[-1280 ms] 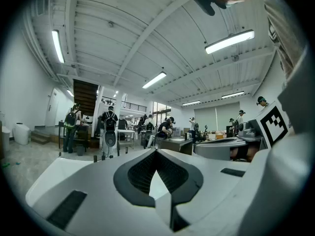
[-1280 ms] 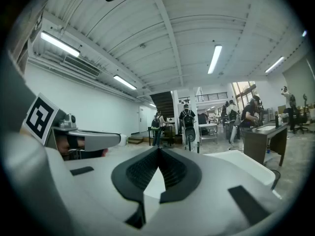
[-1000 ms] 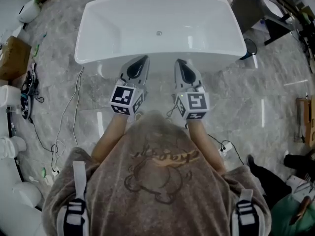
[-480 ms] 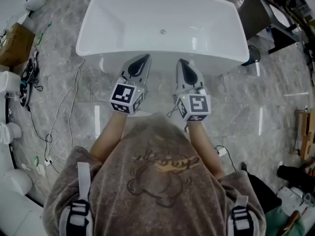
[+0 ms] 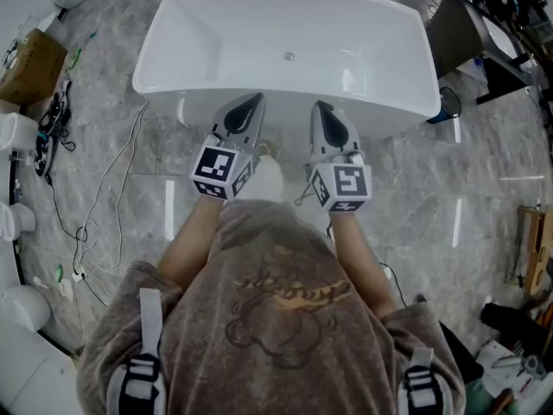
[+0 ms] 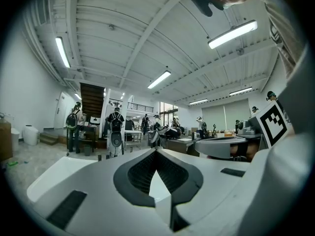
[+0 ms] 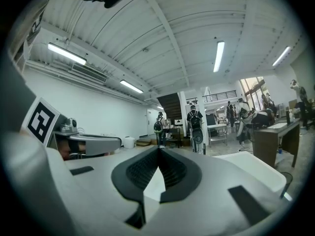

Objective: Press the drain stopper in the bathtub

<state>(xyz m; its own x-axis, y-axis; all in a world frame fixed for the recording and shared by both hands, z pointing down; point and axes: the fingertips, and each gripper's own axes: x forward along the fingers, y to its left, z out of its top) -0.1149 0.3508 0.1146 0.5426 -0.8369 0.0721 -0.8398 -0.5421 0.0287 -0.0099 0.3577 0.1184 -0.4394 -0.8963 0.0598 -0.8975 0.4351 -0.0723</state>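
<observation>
Left gripper [image 5: 250,104] and right gripper [image 5: 320,108] hang mid-frame side by side, jaws closed tip to tip on nothing, at the near rim of the bathtub [image 5: 173,33]. Upper centre, the drain stopper [image 5: 289,56] sits in the tub floor, well apart from both

Marble floor [image 5: 484,180] w/ bathtub [image 5: 216,33], cables [image 5: 49,132].
</observation>
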